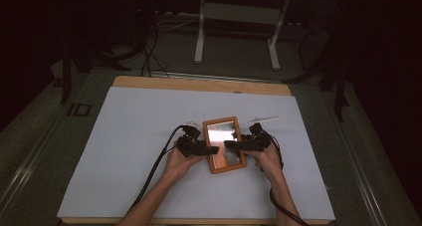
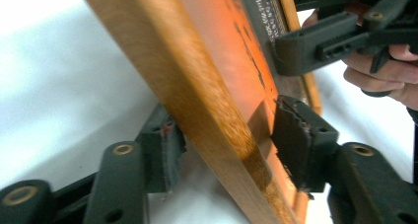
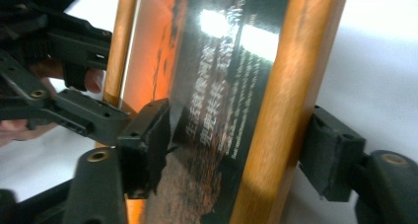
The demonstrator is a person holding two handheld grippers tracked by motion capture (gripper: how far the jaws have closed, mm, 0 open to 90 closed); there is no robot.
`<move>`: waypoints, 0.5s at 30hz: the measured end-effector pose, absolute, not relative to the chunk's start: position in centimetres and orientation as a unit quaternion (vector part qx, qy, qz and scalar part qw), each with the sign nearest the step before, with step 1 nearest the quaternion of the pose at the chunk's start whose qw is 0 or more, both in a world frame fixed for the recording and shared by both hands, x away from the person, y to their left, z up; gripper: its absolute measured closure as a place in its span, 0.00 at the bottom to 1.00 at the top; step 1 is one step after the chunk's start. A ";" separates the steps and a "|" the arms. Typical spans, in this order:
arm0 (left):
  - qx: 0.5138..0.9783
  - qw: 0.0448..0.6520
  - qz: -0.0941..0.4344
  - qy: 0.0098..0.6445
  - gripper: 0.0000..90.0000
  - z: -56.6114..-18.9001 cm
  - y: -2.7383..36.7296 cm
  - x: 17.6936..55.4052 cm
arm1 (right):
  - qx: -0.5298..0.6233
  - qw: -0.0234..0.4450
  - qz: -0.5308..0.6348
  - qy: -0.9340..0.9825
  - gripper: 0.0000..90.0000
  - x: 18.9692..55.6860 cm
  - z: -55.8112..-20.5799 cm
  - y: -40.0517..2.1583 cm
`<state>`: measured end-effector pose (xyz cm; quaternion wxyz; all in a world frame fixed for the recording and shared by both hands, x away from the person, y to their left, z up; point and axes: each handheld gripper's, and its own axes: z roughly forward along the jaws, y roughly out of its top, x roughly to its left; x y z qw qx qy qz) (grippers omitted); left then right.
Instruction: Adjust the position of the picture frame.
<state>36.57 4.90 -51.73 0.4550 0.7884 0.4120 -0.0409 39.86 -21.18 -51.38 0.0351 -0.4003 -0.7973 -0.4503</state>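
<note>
Fingers (image 2: 301, 150) astride picture frame (image 1: 224, 144) edges

A lab or studio set up for recording: the room is dark, with light falling on a worktop (image 1: 149, 81) covered by a white sheet (image 1: 139, 151). Beyond its far edge, cables (image 1: 149, 52) trail over grey floor (image 1: 234, 66), beside a white stand (image 1: 239, 17) and dark tripod legs (image 1: 338, 81).
</note>
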 end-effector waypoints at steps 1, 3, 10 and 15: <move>0.789 0.458 -0.038 0.407 0.55 -51.5 5.0 36.3 | -0.399 0.033 -0.455 -0.796 0.41 39.6 -51.1 -21.4; 0.790 0.467 -0.039 0.395 0.63 -51.0 5.2 36.0 | -0.394 0.027 -0.464 -0.793 0.45 39.0 -50.6 -21.7; 0.796 0.481 -0.047 0.365 0.70 -49.9 5.5 35.0 | -0.373 0.017 -0.490 -0.787 0.56 36.9 -49.2 -23.3; 0.802 0.478 -0.032 0.356 0.71 -49.3 5.5 34.4 | -0.359 0.010 -0.488 -0.795 0.57 36.1 -48.6 -23.4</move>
